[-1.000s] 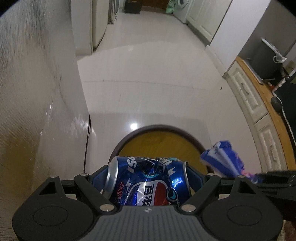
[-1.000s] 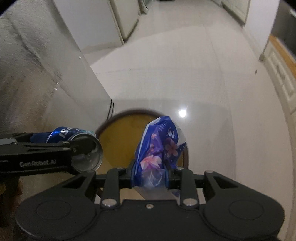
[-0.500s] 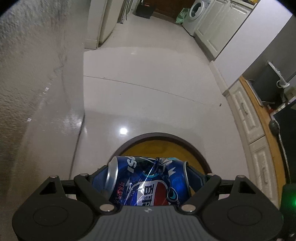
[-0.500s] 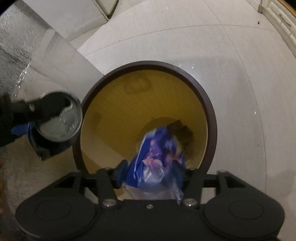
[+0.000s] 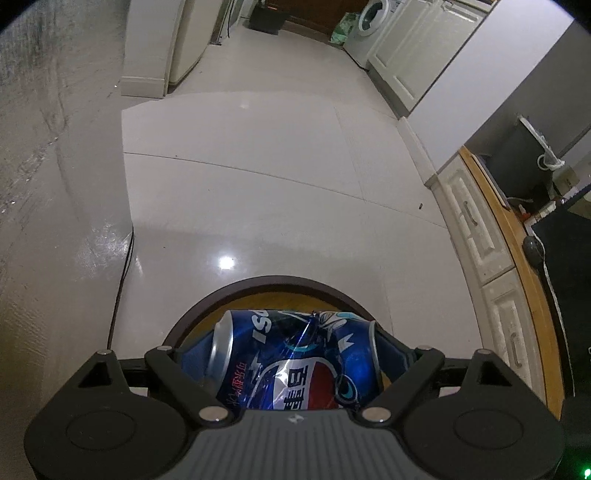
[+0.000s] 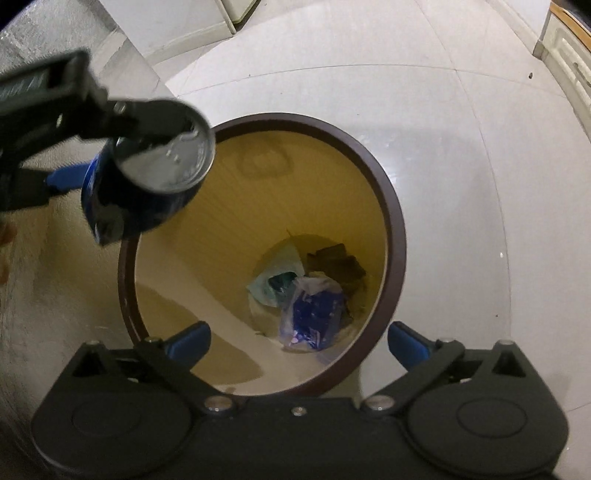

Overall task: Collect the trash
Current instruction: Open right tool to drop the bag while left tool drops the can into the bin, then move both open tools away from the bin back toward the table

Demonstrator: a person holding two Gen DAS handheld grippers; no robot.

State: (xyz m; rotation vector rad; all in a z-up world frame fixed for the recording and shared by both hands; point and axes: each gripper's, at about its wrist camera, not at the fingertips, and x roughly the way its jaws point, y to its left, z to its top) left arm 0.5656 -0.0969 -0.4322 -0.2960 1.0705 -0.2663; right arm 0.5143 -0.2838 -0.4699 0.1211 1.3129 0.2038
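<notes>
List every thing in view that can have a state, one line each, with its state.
Pepsi can: dented, lying sideways, clamped in the left tool above the bin's rim.
Right tool: open and empty, jaws have just been opening, over the bin.
Trash bin: uncovered, upright, mostly empty, some trash at the bottom.
Blue floral wrapper: loose, lying at the bin's bottom.
Washing machine: door shut.

Each handheld unit is a matte black plastic two-finger gripper: left gripper (image 5: 295, 354), right gripper (image 6: 298, 338). Two round housings flank a ribbed grey centre plate (image 5: 295, 439). Silver screws (image 6: 373, 400) pin black linkage bars. Blue finger pads (image 6: 406, 341).
</notes>
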